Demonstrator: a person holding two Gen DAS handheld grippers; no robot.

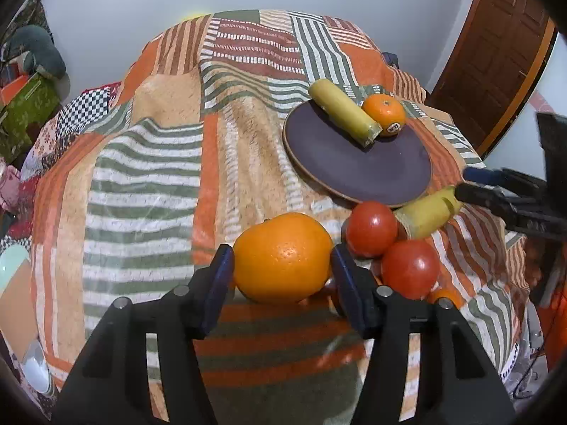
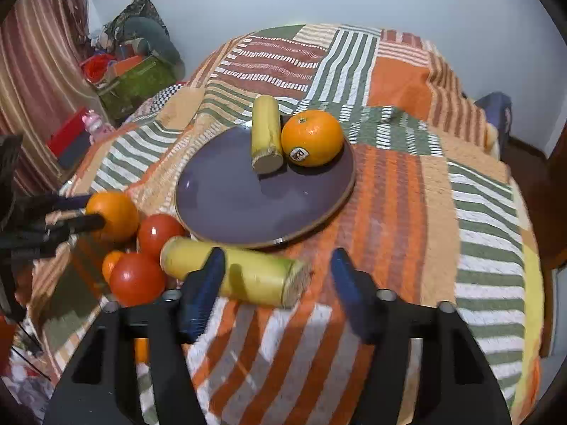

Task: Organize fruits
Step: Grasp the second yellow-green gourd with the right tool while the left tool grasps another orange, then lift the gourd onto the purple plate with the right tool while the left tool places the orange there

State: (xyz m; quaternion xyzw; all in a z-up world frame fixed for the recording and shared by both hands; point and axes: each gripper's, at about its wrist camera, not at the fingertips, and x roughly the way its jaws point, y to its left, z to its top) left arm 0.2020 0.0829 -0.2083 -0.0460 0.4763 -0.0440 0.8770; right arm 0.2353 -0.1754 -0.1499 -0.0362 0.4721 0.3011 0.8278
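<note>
A dark purple plate (image 1: 358, 163) (image 2: 241, 205) lies on the striped cloth and holds a yellow banana piece (image 1: 342, 111) (image 2: 265, 134) and a stickered orange (image 1: 384, 113) (image 2: 312, 138). My left gripper (image 1: 281, 265) has its blue pads on both sides of a large orange (image 1: 281, 258) (image 2: 113, 214) on the cloth. Two red tomatoes (image 1: 372, 228) (image 2: 136, 278) lie beside it. My right gripper (image 2: 276, 276) is open, and a second banana piece (image 2: 241, 272) (image 1: 430, 210) lies in front of its left finger.
A small orange (image 2: 111, 262) sits partly hidden behind the tomatoes. A green box (image 2: 138, 81) and clutter stand off the table's far left. A brown wooden door (image 1: 496, 56) is at the right. The striped cloth (image 2: 443, 212) covers the table.
</note>
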